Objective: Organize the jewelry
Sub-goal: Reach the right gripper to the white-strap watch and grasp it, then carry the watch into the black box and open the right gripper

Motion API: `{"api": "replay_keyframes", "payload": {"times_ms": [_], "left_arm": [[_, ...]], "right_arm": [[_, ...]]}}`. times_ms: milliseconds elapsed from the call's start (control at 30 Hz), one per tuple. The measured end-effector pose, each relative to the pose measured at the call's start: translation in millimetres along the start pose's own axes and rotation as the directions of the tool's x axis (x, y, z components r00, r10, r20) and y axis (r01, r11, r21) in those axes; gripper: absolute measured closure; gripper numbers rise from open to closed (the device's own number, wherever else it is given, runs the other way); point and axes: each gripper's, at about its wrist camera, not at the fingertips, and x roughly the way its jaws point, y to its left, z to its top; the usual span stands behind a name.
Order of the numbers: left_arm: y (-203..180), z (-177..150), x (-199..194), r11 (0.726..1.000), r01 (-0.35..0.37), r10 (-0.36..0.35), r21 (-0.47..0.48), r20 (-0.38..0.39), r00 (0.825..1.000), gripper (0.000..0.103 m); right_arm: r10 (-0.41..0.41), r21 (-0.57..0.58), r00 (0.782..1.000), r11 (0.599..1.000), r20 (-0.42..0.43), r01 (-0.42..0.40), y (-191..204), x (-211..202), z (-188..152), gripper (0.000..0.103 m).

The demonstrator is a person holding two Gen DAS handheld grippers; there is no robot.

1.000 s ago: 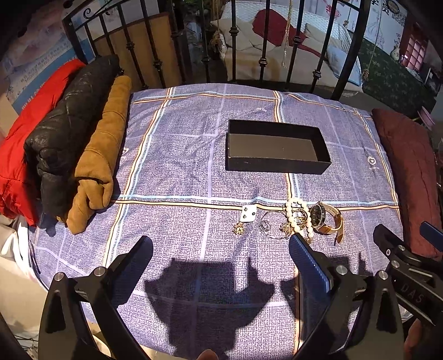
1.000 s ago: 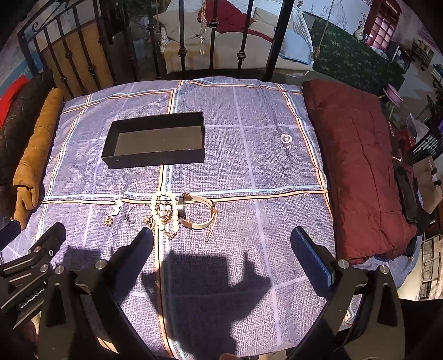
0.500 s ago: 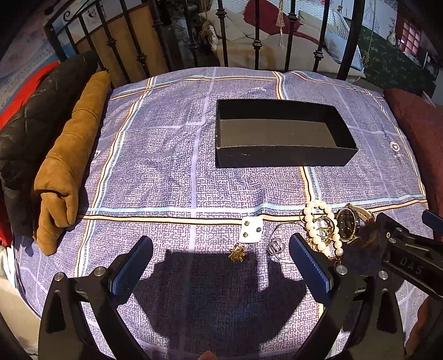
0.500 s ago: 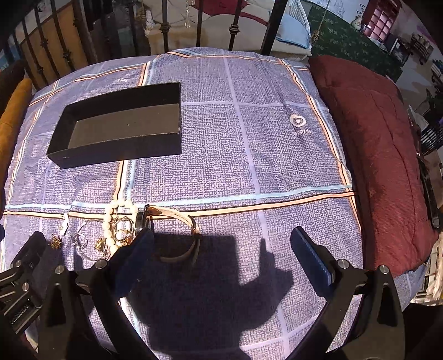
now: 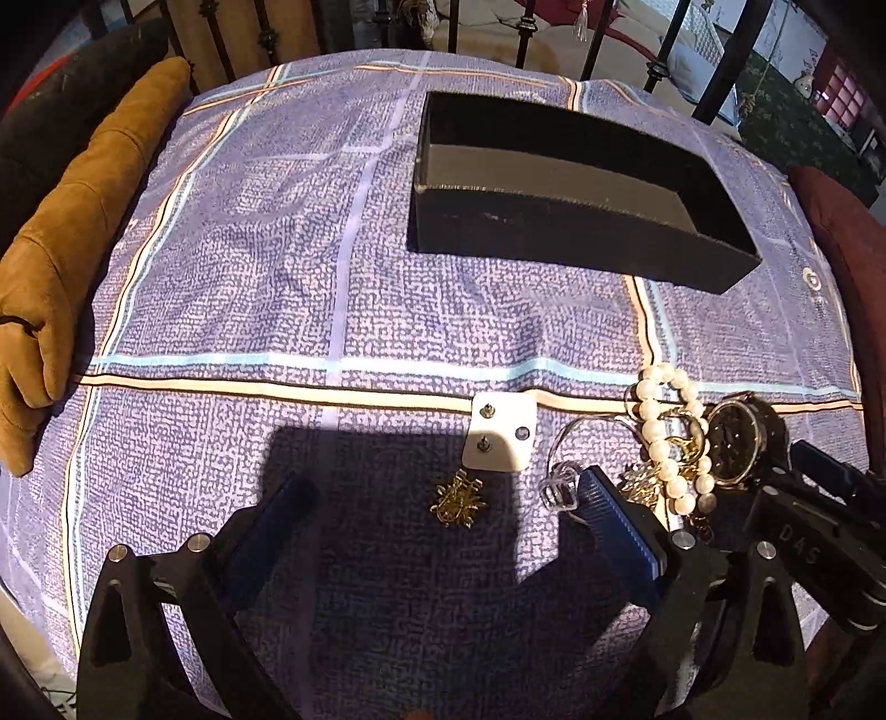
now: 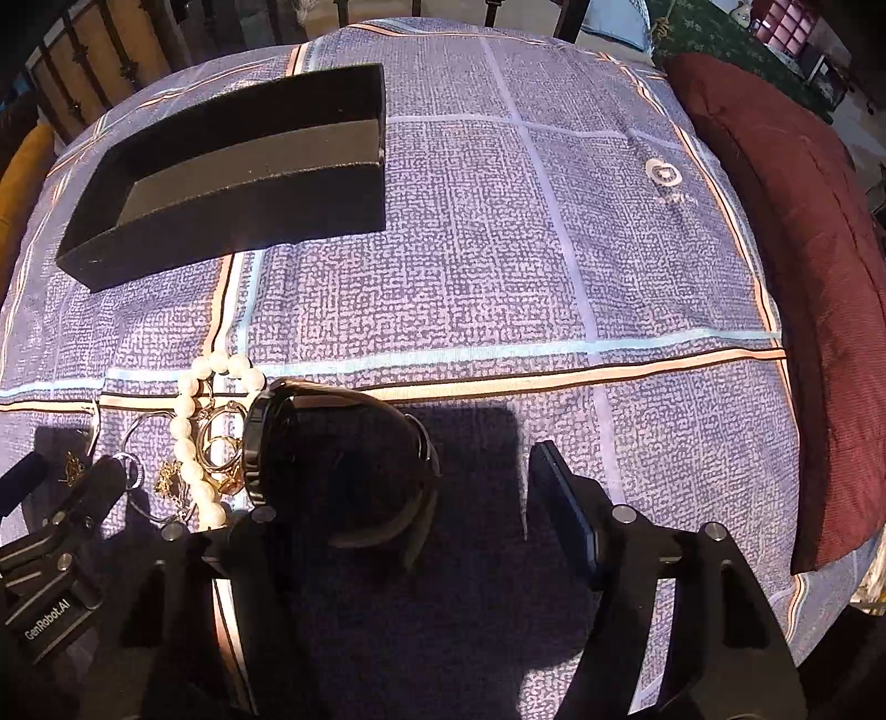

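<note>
An open black box [image 5: 576,183] sits on the purple bedspread, also in the right wrist view [image 6: 232,171]. Near the front lie a gold brooch [image 5: 459,498], a white earring card [image 5: 501,435], a clear ring [image 5: 559,487], a pearl bracelet [image 5: 664,437] and a black-faced watch [image 5: 733,437]. My left gripper [image 5: 437,515] is open, its jaws either side of the brooch. My right gripper [image 6: 410,498] is open and straddles the watch [image 6: 343,465]; the pearls [image 6: 191,437] lie just left of it.
A brown jacket [image 5: 61,238] lies along the left edge and a dark red cushion [image 6: 797,266] along the right. A black iron bed rail [image 5: 670,44] stands behind the box. The other gripper's body shows in each view [image 5: 819,531] [image 6: 50,554].
Both grippers have moved forward and down toward the jewelry. The left now frames the brooch, the right now frames the watch. Both stay open.
</note>
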Motion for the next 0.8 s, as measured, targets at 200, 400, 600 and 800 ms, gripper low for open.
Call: {"api": "replay_keyframes", "payload": {"times_ms": [200,400,600,800], "left_arm": [[-8.6,-2.7,-3.4,0.999,-0.026,0.025,0.039,0.008,1.0,0.007],[-7.5,2.7,-16.6,0.999,-0.008,0.008,0.036,0.003,1.0,0.034],[-8.5,12.4,-29.0,0.998,0.021,-0.019,0.051,-0.029,0.999,0.088],[-13.0,20.5,-54.4,0.998,0.037,-0.037,0.056,0.014,0.999,0.1]], "right_arm": [[0.053,-0.045,0.999,0.998,0.001,-0.053,11.5,-11.6,-0.6,0.095],[0.1,-0.027,0.995,0.995,0.015,-0.1,4.6,-27.2,-1.3,0.095],[0.099,-0.035,0.994,0.995,0.048,-0.097,5.3,-49.6,-10.7,0.095],[0.118,-0.014,0.988,0.993,0.101,-0.117,0.7,-77.6,-0.2,0.095]]}}
